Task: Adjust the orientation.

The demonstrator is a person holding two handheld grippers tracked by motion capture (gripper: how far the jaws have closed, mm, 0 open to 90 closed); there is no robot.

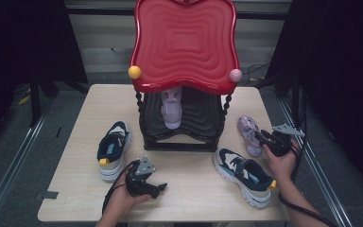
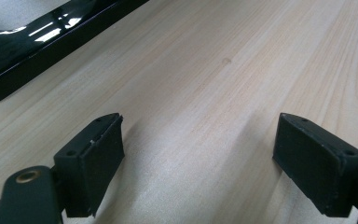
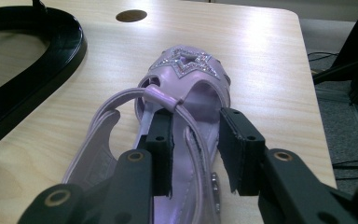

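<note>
right gripper (image 3: 196, 149): jaws partly closed astride the strap of the purple sandal (image 3: 182, 98), grip not certain | sandal: flat on the table (image 1: 189, 179), right of the shoe rack (image 1: 182, 137) | left gripper (image 2: 198, 158): jaws wide, empty, over bare table

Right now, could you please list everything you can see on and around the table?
Table: one, pale wood.
Shoe rack: one, red top, black base, back centre.
Knobs: yellow, pink, on rack's front corners.
Lilac sandals: one on rack's lower shelf; one right of rack, its strap between the right jaws.
Navy sneakers: one front left, one front right.
Left gripper: black, open over bare table.
Right gripper: black, at sandal.
</note>
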